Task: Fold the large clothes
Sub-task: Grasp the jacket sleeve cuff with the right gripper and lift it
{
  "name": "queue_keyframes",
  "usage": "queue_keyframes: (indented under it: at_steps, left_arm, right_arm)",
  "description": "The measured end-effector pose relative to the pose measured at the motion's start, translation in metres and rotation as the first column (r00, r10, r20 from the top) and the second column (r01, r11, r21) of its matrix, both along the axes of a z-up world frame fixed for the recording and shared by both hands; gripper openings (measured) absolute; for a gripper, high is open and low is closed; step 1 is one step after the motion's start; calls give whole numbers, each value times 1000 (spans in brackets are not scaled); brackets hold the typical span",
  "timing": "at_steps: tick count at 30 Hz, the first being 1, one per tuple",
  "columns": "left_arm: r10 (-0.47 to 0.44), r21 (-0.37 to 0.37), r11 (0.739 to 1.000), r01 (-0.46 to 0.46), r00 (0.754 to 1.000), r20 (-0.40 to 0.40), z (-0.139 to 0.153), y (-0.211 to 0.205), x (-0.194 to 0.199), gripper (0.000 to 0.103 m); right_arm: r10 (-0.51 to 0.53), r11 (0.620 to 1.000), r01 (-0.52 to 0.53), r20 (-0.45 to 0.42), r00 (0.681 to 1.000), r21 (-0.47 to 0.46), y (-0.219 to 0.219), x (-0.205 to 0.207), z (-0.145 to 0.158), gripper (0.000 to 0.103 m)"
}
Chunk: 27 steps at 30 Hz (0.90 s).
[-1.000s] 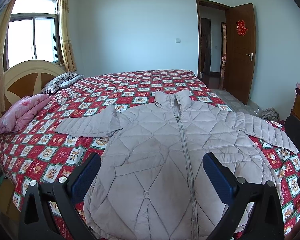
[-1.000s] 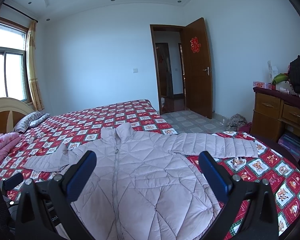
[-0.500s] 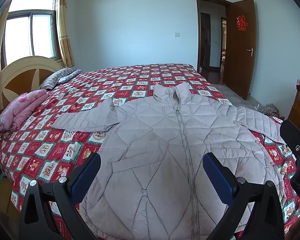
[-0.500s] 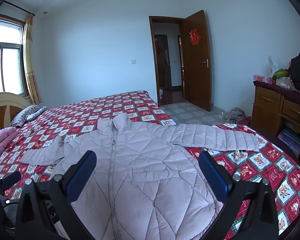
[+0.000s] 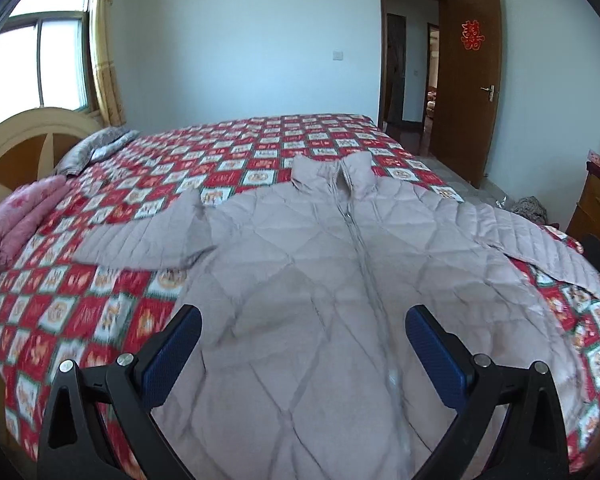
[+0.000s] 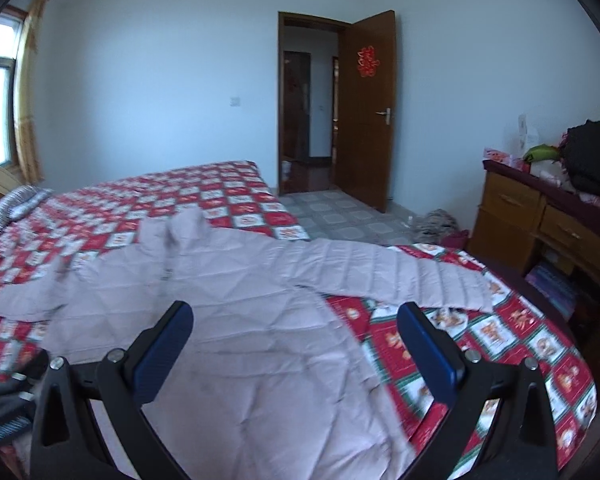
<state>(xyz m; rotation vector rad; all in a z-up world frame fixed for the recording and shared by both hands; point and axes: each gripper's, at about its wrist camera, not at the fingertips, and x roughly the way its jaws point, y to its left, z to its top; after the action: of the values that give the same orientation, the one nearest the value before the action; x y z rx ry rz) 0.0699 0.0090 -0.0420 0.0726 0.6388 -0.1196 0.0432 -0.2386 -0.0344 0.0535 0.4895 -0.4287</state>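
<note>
Red checked bedspread [image 5: 260, 160], pink quilt [image 5: 16, 216] by headboard [image 5: 24, 140], open wooden door [image 6: 370, 108], cluttered dresser [image 6: 540, 216] at right.

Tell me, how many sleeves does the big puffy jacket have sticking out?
2. One sleeve lies out toward the headboard side of the jacket; the other sleeve stretches toward the dresser side. Neither is folded in yet.
</note>
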Motion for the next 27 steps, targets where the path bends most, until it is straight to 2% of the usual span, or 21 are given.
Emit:
queue_keyframes:
  at_steps: [6,10,14,18,21,27]
  left_arm:
    - [31,-13,999,-31,999,-43,-9,22,70,102]
    - [51,-36,998,-52,998,-29,-21,37,111,102]
    - [93,14,996,-92,995,-44,-46,43,147,102]
    - [145,74,987,-140,987,-69,-75,50,174,102]
    - [177,67,983,-170,978,-111,-97,55,189,102]
    - [193,95,979,-180,970,-151,-127,52,196,102]
  right_arm:
    - [-93,996,93,-41,995,4,-41,35,-10,103]
    - [-141,990,142,-58,988,4,-67,53,-19,103]
    - [-193,981,194,-114,974,-7,-94,71,-29,103]
    - [-235,971,238,-150,960,0,-116,81,-37,103]
    - [-247,966,256,-155,956,38,-128,82,-40,103]
    - [-302,951,309,-181,936,11,-153,87,-50,103]
